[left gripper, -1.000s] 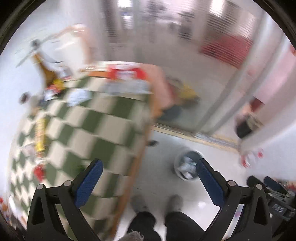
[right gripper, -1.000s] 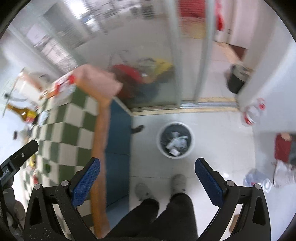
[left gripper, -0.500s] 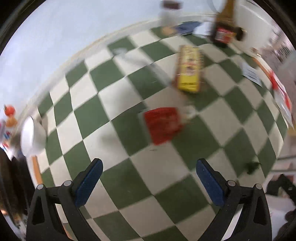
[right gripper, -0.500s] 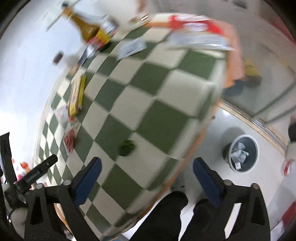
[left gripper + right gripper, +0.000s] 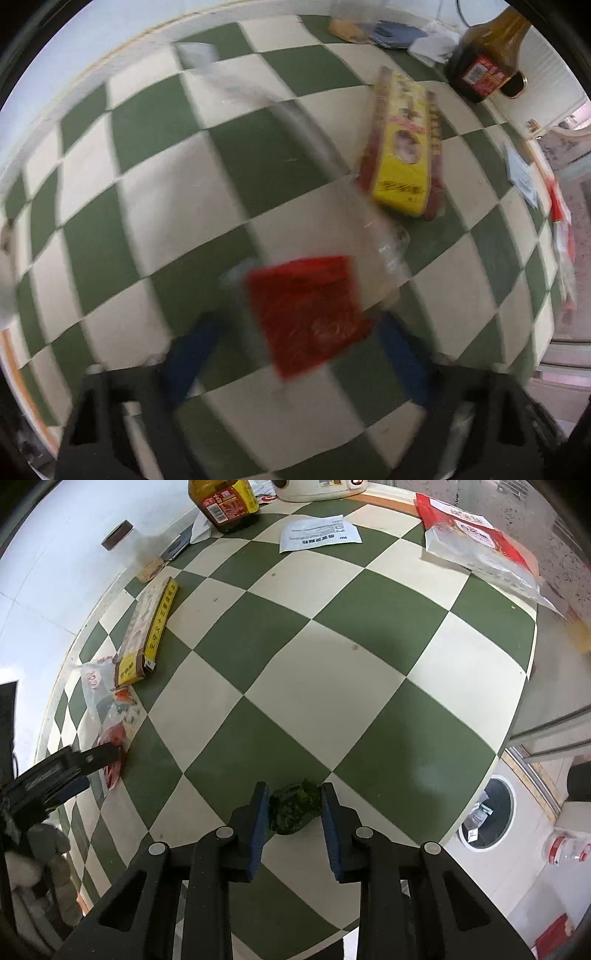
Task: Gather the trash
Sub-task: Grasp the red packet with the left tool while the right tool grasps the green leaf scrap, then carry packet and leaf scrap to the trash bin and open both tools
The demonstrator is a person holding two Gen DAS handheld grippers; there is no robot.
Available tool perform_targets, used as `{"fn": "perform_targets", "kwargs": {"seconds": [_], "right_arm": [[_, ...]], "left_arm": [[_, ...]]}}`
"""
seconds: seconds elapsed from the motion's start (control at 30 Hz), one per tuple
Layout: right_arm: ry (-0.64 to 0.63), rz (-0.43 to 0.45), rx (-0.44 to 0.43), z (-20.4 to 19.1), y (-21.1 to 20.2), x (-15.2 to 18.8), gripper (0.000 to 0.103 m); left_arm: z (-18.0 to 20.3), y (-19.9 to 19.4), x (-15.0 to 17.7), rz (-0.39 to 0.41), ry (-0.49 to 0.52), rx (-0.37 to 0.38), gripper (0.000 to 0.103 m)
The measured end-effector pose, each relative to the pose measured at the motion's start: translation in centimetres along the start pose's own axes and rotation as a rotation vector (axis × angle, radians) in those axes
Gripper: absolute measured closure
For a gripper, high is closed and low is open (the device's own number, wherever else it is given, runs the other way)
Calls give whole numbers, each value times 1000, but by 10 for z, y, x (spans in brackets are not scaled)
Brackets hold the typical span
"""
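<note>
While both jaw pairs have just been narrowing, caught mid-pickup over the checkered surface (image 5: pixel 369 635): right gripper (image 5: pixel 293 805) straddling a crumpled green scrap (image 5: pixel 293 806), pads beside it, contact too close to call. Left gripper (image 5: pixel 295 332) blurred, jaws apart, flanking the near edge of a red wrapper (image 5: pixel 306 314) stretching ahead. Waste bin (image 5: pixel 485 814) waiting on the floor, right of the right gripper.

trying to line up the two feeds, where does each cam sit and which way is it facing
Left wrist: on the left gripper, facing steeply down at the checked table; its blue fingers, just closing, flank the red wrapper.
Right wrist: on the right gripper, facing down near the table edge; fingers, just closing, flank a green wad; floor bin beyond.
Shared: the yellow packet, the sauce bottle, the red wrapper.
</note>
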State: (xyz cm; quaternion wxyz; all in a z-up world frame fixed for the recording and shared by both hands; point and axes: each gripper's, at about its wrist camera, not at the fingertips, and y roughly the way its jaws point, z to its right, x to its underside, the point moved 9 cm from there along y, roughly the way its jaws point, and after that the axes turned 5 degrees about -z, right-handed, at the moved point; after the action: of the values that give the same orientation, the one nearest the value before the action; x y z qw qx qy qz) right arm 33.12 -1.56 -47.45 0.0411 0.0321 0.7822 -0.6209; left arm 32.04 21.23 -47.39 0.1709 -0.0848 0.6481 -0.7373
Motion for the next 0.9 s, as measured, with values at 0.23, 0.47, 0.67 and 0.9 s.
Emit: {"fn": "perform_targets", "kwargs": {"seconds": [0.23, 0.47, 0.67, 0.9], "right_arm": [[15, 21, -15, 6, -12, -11, 74], [31, 61, -87, 8, -38, -12, 75], [61, 111, -144, 22, -68, -12, 75], [148, 199, -174, 84, -117, -4, 75]], "left_arm": [[-15, -10, -1, 24, 22, -41, 90], [-39, -44, 33, 59, 22, -67, 94], [-10, -84, 58, 114, 60, -47, 94], [96, -118, 73, 173, 250, -3, 94]]}}
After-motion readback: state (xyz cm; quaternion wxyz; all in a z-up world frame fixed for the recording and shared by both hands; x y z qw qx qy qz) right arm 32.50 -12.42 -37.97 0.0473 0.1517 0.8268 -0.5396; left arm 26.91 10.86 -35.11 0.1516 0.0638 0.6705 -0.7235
